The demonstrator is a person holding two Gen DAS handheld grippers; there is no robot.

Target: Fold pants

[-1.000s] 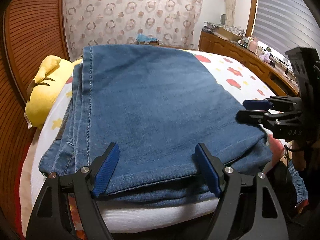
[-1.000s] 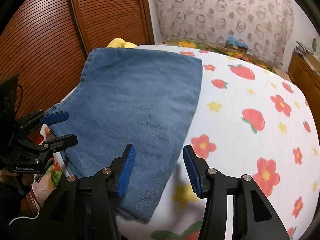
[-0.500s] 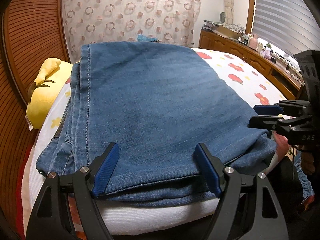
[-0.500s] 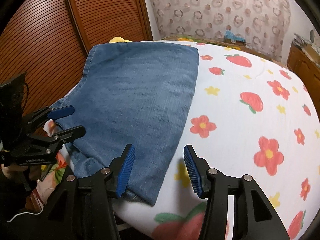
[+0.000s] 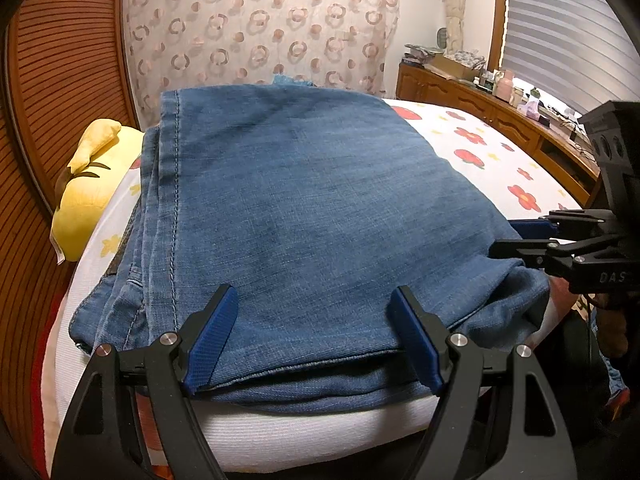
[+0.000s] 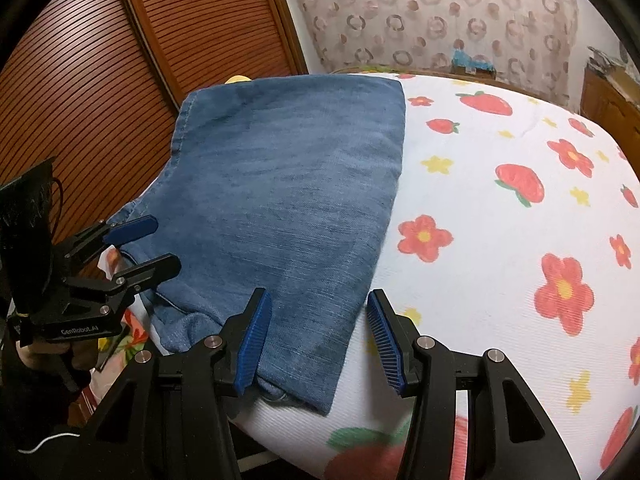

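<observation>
Faded blue denim jeans, matt and slubby, with stitched seams. Beneath, a ribbed cotton bedsheet (printed with flowers and strawberries). Matt black plastic grippers, left and right, with ridged blue rubber pads and shiny metal screws; glossy slatted wood doors.

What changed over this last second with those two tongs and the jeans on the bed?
Both tongs, left and right, moved closer in over the near edge of the folded jeans, which now fill more of the view. Nothing was gripped or released. Both stayed open, and the jeans and bedsheet lie as before.
</observation>
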